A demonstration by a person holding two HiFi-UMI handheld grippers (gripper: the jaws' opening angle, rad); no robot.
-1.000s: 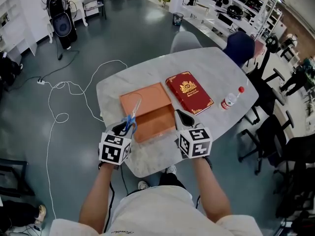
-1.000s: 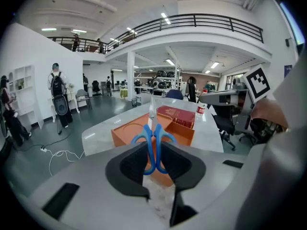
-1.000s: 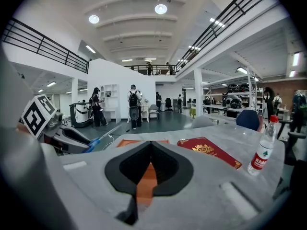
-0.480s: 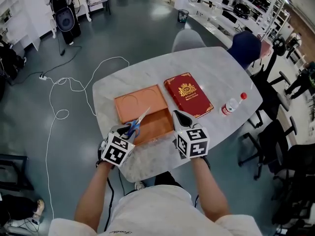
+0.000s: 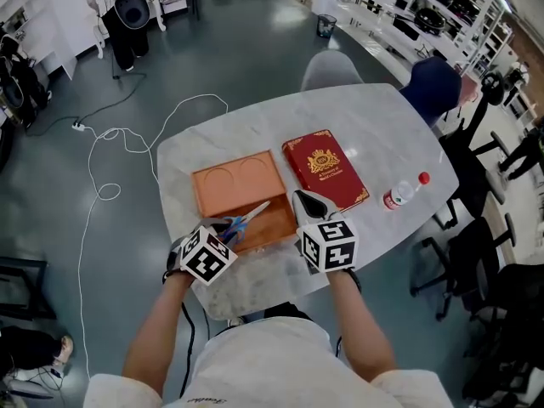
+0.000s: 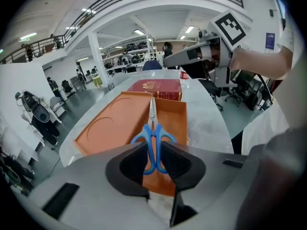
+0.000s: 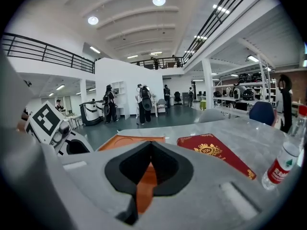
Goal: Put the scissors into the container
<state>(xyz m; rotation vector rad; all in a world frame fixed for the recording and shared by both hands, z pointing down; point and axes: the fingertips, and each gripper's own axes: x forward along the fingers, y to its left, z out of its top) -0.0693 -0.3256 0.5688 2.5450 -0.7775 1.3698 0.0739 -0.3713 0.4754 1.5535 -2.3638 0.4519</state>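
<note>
Clamping the scissors by their blue handles, the left tool is holding them over the container, blades pointing forward; the right tool, clenched empty, is hovering beside the container's right edge.

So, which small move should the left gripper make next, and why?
Probably lower the left gripper a little. It is shut on the blue handles of the scissors, whose blades point over the open half of the orange container, apparently above its floor.

One scissors, one container, one book, one bottle
</note>
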